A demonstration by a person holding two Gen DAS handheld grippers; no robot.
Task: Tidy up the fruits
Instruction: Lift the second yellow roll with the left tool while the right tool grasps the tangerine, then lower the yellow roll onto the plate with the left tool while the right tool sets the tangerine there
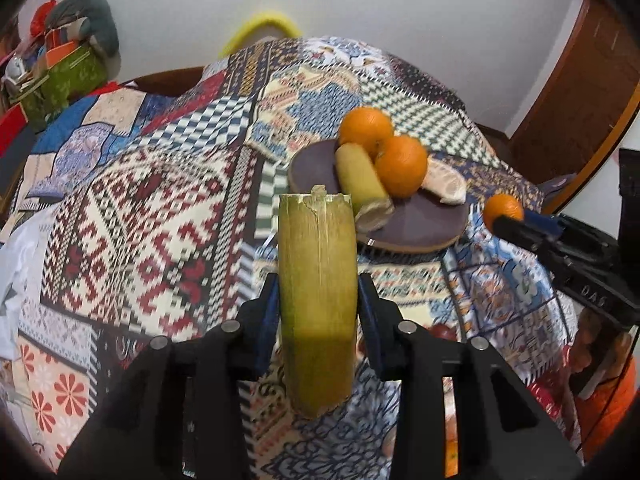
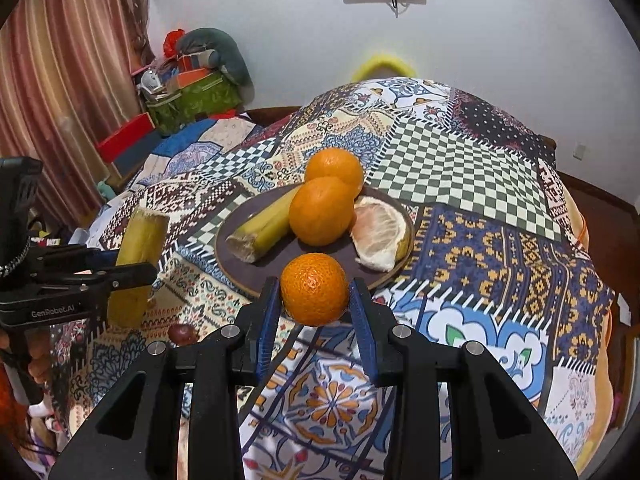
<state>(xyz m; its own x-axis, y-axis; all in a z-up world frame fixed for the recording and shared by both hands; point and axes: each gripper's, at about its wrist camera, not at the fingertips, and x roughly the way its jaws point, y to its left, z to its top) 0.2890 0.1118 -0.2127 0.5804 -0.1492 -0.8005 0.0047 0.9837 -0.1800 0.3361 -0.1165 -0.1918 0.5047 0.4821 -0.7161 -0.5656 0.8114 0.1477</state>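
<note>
My left gripper point(image 1: 318, 286) is shut on a yellow-green stalk piece point(image 1: 318, 256), held upright above the patchwork cloth, left of and nearer than the plate. The brown plate point(image 1: 412, 232) holds two oranges point(image 1: 402, 166), a second stalk piece point(image 1: 360, 184) and a peeled pomelo segment point(image 1: 446, 186). In the right wrist view my right gripper point(image 2: 314, 288) is shut on a small mandarin point(image 2: 314, 286), just in front of the plate's point(image 2: 278, 266) near rim. The left gripper's fingers point(image 2: 132, 274) with the stalk point(image 2: 144, 236) show at the left.
A small dark red fruit point(image 2: 183, 334) lies on the patchwork cloth point(image 2: 460, 168) between the grippers. A green box with clutter point(image 2: 192, 100) and a striped curtain point(image 2: 60, 100) stand at the back left. A person's orange sleeve point(image 1: 612, 408) is at the lower right.
</note>
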